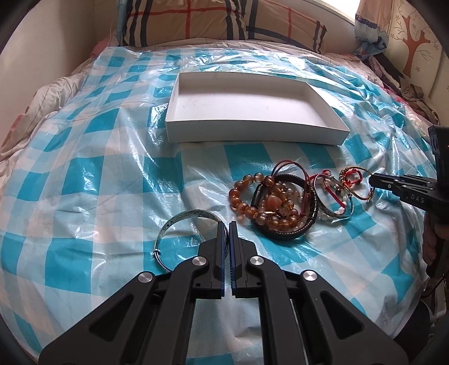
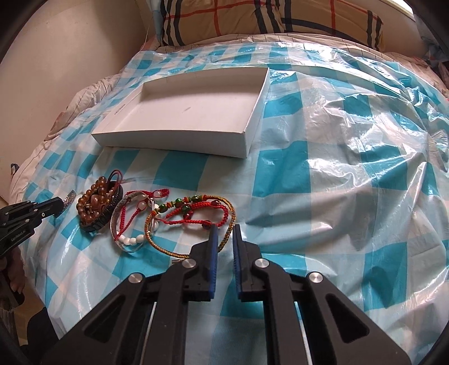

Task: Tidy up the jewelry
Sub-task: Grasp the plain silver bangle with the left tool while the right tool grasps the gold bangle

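Note:
My left gripper (image 1: 228,224) is shut on the rim of a silver bangle (image 1: 179,221), which lies on the blue-checked plastic sheet. A pile of jewelry lies to its right: an amber bead bracelet (image 1: 247,202), a black band (image 1: 291,233) and red cord bracelets (image 1: 350,179). My right gripper (image 2: 223,228) is narrowly open around a gold-and-red braided cord bracelet (image 2: 224,207). A second silver bangle with white beads (image 2: 132,241) lies to its left. An empty white box (image 1: 252,112) stands beyond the pile; it also shows in the right wrist view (image 2: 190,112).
The blue-checked plastic sheet (image 1: 98,182) covers a soft bed and is wrinkled. A plaid pillow (image 1: 219,19) lies at the far end. A cream wall (image 2: 56,56) runs along the left. Bedding and clothes (image 1: 407,84) are heaped at the right.

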